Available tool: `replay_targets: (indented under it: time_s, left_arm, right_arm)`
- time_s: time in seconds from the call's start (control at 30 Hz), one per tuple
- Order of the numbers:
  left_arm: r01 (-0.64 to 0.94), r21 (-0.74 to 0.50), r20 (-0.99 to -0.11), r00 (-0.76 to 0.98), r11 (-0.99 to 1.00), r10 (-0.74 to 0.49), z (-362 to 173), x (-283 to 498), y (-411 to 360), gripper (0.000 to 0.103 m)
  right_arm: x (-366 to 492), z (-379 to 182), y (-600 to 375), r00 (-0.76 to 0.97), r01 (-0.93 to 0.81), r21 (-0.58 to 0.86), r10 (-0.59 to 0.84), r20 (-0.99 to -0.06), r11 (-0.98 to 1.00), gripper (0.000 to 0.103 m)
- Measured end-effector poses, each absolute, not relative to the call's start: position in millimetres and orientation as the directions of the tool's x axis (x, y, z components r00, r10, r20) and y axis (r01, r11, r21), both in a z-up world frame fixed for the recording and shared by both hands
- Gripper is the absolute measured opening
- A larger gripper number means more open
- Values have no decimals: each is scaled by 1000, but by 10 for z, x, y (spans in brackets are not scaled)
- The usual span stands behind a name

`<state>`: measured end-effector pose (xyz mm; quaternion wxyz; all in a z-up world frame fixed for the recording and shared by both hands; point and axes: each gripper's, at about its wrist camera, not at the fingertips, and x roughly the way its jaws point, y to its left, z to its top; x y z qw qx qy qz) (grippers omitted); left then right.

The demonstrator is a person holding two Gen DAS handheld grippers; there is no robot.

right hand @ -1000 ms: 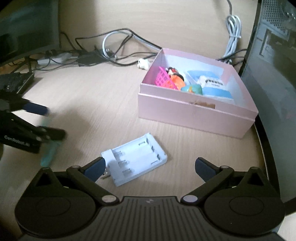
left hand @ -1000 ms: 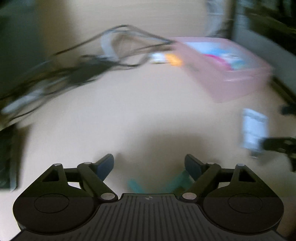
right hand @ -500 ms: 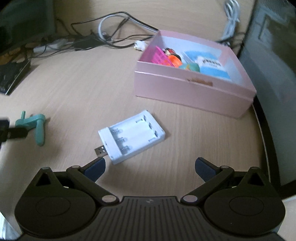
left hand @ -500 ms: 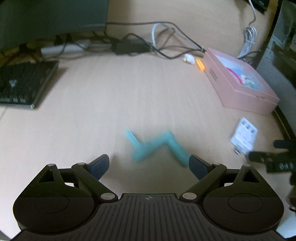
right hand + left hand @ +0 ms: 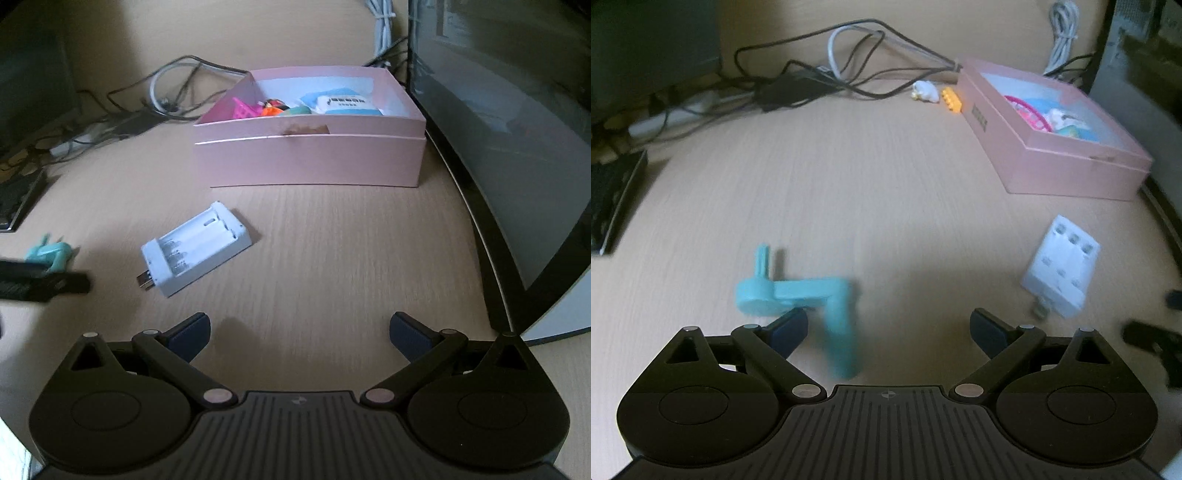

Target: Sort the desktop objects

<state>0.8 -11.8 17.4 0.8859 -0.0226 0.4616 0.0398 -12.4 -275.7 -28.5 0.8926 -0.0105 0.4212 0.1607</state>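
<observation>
Label [image 5: 979, 120] on pink box [image 5: 1052, 162] (print unreadable).

Tangled cables [image 5: 849, 70], keyboard [image 5: 613, 199], dark monitor [image 5: 517, 155].

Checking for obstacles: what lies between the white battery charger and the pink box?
Only bare wooden desk separates the white plastic battery charger from the pink cardboard box, seen in the right wrist view.

Each claw [image 5: 888, 330] [image 5: 299, 334] looks black, with seemingly dark-blue pads and silver pivot screws.
</observation>
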Motion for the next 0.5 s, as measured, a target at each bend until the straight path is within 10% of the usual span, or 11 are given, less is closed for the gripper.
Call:
replay_targets:
  time_s: [0.5]
  left_arm:
    - [-48, 104, -827, 550, 993, 113, 326, -72, -102, 99]
  right_arm:
    - [118, -93, -2499, 548, -485, 152, 435, -715, 861, 103]
